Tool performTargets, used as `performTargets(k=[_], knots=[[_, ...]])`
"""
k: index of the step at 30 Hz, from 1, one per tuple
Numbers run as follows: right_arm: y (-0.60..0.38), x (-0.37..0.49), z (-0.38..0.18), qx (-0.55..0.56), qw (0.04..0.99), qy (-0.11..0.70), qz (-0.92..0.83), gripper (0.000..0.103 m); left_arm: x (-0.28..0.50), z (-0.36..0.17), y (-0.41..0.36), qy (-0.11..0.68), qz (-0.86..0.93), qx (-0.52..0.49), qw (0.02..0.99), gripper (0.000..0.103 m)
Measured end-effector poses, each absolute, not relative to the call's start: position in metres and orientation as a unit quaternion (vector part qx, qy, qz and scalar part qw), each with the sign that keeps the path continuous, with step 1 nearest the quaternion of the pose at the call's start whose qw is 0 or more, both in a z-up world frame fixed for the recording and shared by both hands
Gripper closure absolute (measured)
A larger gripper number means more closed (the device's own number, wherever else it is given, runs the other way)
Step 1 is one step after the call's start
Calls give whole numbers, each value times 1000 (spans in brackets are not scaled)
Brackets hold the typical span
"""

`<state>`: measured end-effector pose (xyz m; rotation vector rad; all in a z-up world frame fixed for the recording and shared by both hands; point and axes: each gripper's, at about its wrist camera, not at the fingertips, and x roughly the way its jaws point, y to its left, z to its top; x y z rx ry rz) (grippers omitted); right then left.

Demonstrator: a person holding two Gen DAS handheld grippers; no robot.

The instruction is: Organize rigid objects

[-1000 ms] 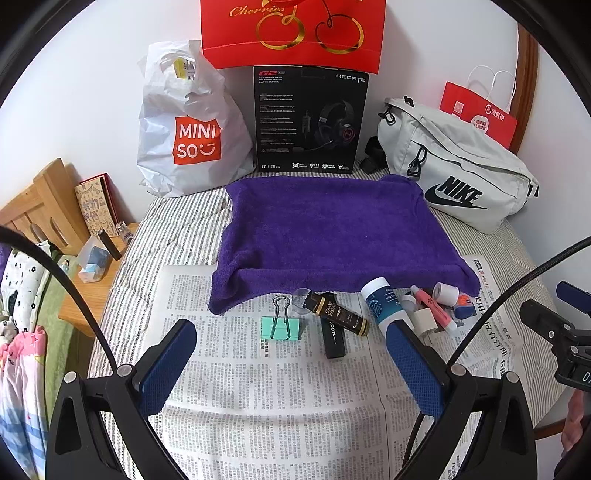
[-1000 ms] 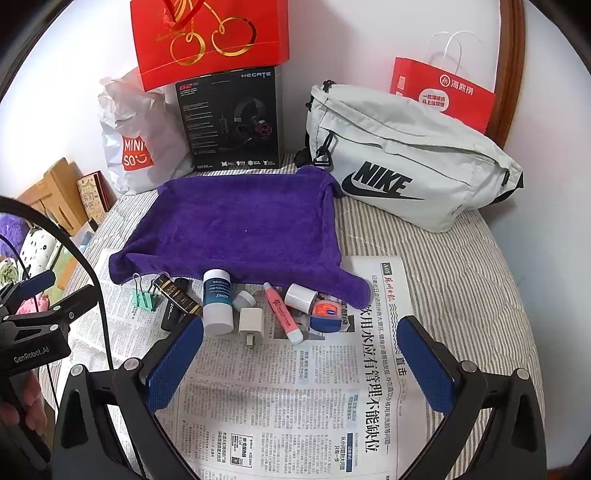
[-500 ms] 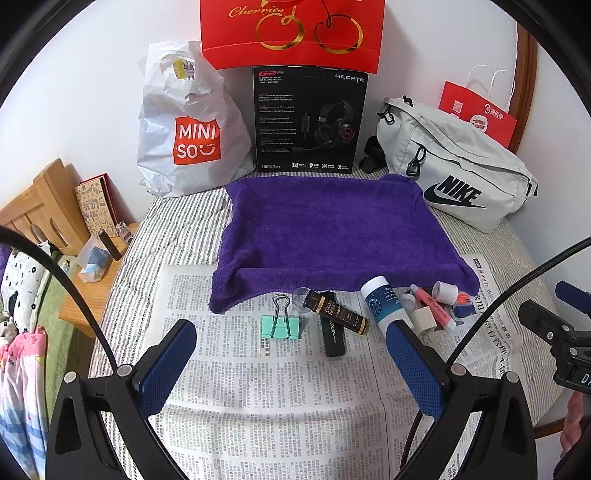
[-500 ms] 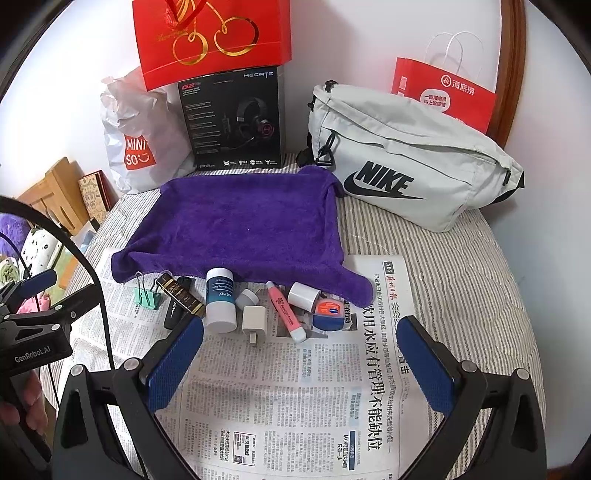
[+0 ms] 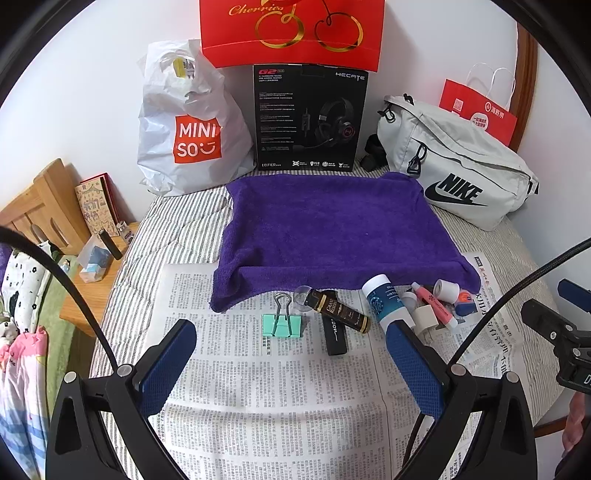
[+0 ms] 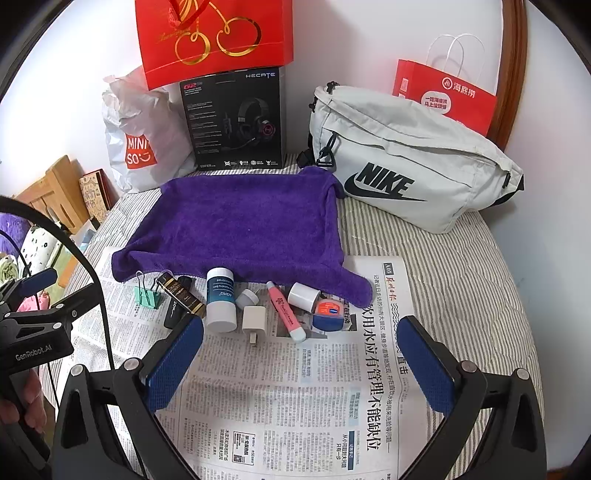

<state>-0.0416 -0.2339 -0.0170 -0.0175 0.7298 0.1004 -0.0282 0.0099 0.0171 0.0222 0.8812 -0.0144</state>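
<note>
A row of small items lies on newspaper (image 5: 280,387) along the near edge of a purple towel (image 5: 332,225): a green binder clip (image 5: 282,323), a black-and-gold bottle (image 5: 338,309), a black stick (image 5: 335,334), a white-and-blue bottle (image 6: 221,298), a white charger plug (image 6: 254,320), a pink tube (image 6: 286,311), a white cap (image 6: 303,295) and a small orange-and-blue tin (image 6: 330,313). My left gripper (image 5: 291,354) hovers open just short of the clip and bottles. My right gripper (image 6: 300,350) hovers open just short of the plug and tube. Neither holds anything.
Against the wall stand a white Miniso bag (image 5: 184,125), a black headset box (image 5: 308,118), a red cherry bag (image 5: 291,33), a grey Nike pouch (image 6: 413,162) and a red paper bag (image 6: 447,96). A wooden nightstand (image 5: 88,280) sits left of the striped bed.
The right gripper has crept forward towards the items, which now sit lower and larger in its view. The left gripper has barely moved.
</note>
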Motion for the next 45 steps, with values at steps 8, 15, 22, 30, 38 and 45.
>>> performTargets(k=[8, 15, 22, 30, 38, 45], knots=[[-233, -41, -17, -8, 933, 357, 52, 0, -28, 18, 10, 427, -6, 12, 904, 0], [-235, -40, -18, -8, 932, 359, 51, 0, -21, 16, 9, 432, -10, 17, 902, 0], [-241, -31, -25, -5, 930, 364, 49, 0, -10, 6, 10, 435, -9, 24, 900, 0], [-250, -17, -43, 1, 924, 380, 47, 0, 9, -30, 28, 455, -7, 17, 890, 0], [-250, -6, -63, -5, 916, 399, 45, 0, 32, -73, 34, 476, -3, 18, 879, 2], [-255, 2, -80, -16, 911, 410, 39, 0, 48, -102, 33, 479, -15, 30, 877, 7]])
